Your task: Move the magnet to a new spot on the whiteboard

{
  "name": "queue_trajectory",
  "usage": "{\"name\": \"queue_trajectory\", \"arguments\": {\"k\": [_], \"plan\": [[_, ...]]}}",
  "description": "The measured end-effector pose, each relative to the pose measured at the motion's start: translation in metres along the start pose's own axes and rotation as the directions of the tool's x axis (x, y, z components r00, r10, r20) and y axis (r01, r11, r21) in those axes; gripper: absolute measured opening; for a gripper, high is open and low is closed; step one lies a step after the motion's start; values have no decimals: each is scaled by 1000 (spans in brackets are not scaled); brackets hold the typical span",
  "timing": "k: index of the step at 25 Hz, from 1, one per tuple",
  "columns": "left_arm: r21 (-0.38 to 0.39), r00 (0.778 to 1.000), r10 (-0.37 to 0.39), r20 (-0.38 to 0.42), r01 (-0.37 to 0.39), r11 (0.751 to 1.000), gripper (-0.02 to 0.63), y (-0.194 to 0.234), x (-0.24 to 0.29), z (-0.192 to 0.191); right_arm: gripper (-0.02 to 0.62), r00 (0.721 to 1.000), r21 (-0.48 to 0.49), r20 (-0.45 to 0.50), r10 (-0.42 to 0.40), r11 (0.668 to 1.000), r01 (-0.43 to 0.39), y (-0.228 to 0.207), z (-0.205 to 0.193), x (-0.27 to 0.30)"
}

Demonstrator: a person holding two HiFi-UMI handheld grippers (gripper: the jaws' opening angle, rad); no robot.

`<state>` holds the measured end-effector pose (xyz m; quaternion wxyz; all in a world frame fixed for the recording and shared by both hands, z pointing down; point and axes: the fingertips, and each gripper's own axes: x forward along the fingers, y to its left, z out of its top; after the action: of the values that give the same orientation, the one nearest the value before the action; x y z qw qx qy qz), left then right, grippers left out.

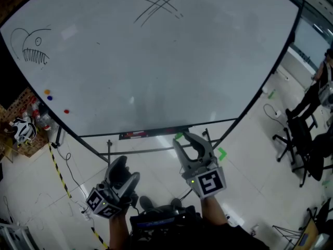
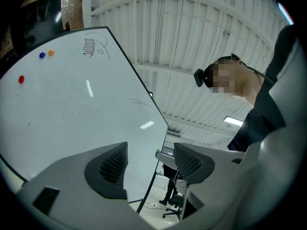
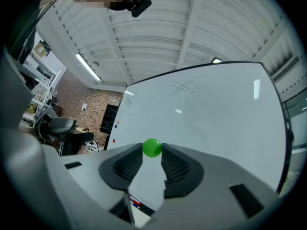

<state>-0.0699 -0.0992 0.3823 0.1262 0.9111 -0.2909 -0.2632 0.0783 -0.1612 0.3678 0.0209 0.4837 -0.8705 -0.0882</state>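
Head view: a whiteboard [image 1: 171, 61] on a stand fills the upper field, and both handheld tools sit below its lower edge. The right tongs [image 3: 152, 150] are pinched on a small green magnet [image 3: 152, 147], which is held at the very tips of the two ribbed pads. In the head view these tips lie just below the board's lower edge, near the marker tray [image 1: 151, 134] fixed along that edge. The magnet is thus carried in the tongs and is not seated on the board face.

The left tongs [image 2: 149, 150] are spread, with nothing between the pads. They are held lower and further from the board than the right pair, and point up towards its lower left corner.

Three other magnets sit near the board's left edge. A red magnet [image 1: 66, 111] is lowest, with a blue magnet [image 1: 49, 97] and an orange magnet [image 1: 47, 92] just beside each other above it. A toothed fish sketch [image 1: 34, 46] occupies the upper left corner, and crossed pen strokes [image 1: 158, 4] mark the area near the top edge.

On the floor, striped yellow-and-black tape [image 1: 60, 173] runs below the left edge of the board. An office chair [image 1: 299, 139] stands beyond the right edge, beside a person [image 1: 322, 82] partly cut off by the frame.
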Motion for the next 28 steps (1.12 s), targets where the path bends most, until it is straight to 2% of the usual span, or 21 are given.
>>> {"name": "queue_trajectory", "arguments": {"k": [28], "plan": [[-9,1000,-3,11,4,1000,295,18,-22,12,150,998,-35,-57,2,999,-4,21,-10,27]]}}
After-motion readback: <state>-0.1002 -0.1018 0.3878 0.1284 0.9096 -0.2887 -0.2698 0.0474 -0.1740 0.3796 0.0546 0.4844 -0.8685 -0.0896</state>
